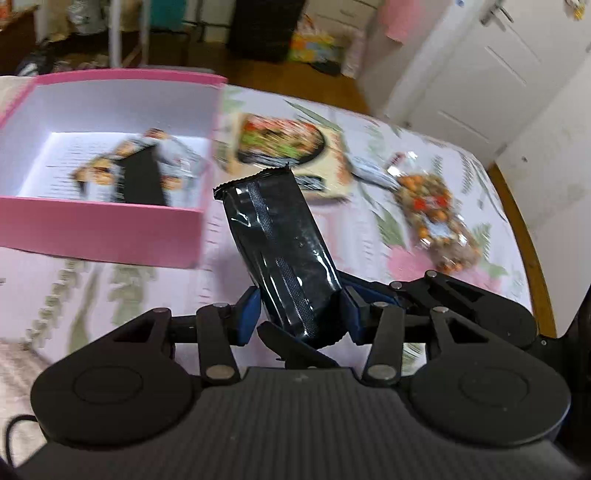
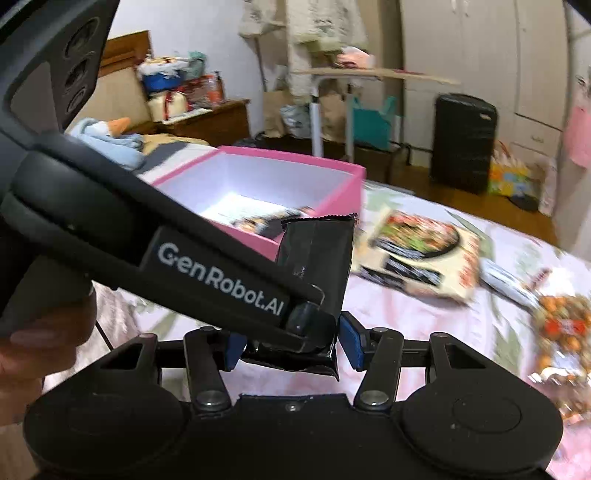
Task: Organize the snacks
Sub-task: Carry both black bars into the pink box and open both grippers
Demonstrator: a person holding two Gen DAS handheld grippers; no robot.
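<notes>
Left wrist view — left claw clamped on black packet, box contents blurred.

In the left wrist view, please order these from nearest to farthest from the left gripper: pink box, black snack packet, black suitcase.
1. black snack packet, between the left gripper pads.
2. pink box, on the bed, to the left.
3. black suitcase, on the floor beyond the bed.

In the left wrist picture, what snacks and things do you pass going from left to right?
Open pink cardboard box → shiny black snack wrapper in the claw → clear bag of mixed orange nuts.
</notes>
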